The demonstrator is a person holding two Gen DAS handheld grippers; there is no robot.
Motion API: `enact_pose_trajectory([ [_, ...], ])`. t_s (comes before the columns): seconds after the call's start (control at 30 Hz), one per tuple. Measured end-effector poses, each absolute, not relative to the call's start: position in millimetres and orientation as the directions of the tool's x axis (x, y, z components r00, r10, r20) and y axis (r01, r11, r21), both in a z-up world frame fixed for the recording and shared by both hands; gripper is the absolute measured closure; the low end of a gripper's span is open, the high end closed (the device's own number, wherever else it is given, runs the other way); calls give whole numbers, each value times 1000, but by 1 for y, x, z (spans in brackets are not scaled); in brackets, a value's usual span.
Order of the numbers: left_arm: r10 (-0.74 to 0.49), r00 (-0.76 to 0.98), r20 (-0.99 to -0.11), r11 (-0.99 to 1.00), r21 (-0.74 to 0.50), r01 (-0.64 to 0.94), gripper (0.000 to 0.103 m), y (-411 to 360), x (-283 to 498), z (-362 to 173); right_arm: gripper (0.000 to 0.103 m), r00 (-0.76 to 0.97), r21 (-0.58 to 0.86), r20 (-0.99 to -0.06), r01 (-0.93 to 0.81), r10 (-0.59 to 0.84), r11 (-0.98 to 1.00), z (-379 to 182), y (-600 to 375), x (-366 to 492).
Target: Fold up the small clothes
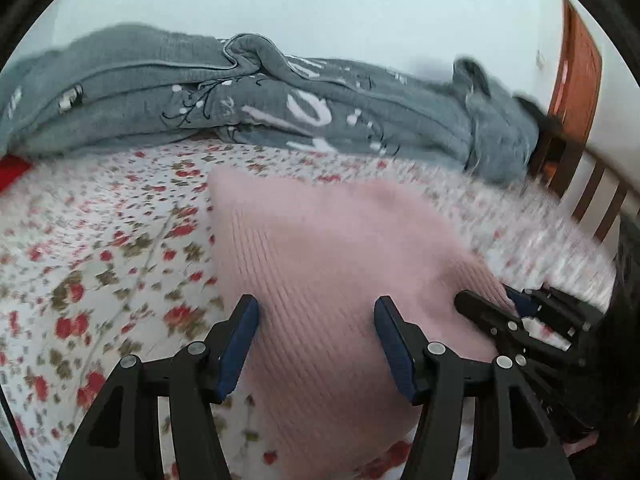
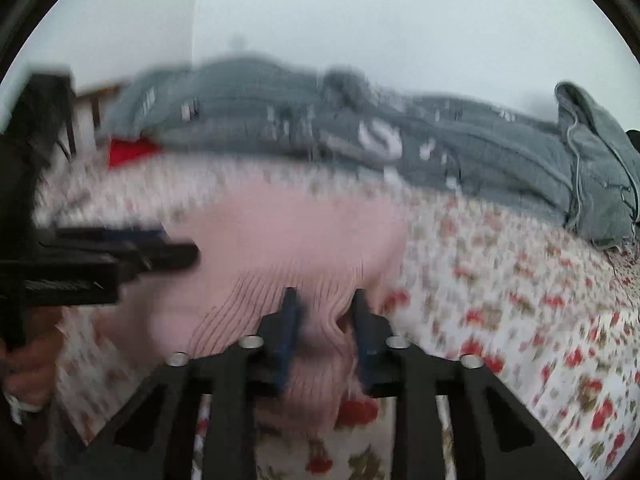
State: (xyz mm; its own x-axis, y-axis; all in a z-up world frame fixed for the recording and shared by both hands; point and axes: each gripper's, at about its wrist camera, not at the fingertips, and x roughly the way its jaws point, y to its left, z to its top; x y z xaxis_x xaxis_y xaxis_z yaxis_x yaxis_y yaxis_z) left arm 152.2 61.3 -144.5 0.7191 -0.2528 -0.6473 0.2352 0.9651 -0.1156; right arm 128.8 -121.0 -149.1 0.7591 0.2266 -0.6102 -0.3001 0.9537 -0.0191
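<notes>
Right wrist view: the pink knit garment [image 2: 288,232] is pinched by the right hand-held gripper [image 2: 325,312] alone, the left hand-held gripper [image 1: 316,312] being held wide apart and empty, so uneven slippage across the bed [image 2: 520,280] is risked.

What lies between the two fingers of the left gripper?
In the left wrist view, the pink knit garment fills the gap between the open fingers of the left gripper; neither pad visibly presses it.
</notes>
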Motion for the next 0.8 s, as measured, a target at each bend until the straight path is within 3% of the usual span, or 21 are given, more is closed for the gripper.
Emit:
enact_pose_trajectory([
  [0.4,-270,705,-656,959,-117,258,43,64,125,-153,81,715,10,-659,-302,234,953,-150,-128,116],
  [0.6,-391,665,-636,920,-282,272,41,94,137,-136,77,735,2,-621,-346,272,938,-120,-137,113],
  [0.8,-334,708,-622,942,-249,225,41,108,174,-107,71,767,13,-579,-328,275,945,-90,-136,155],
])
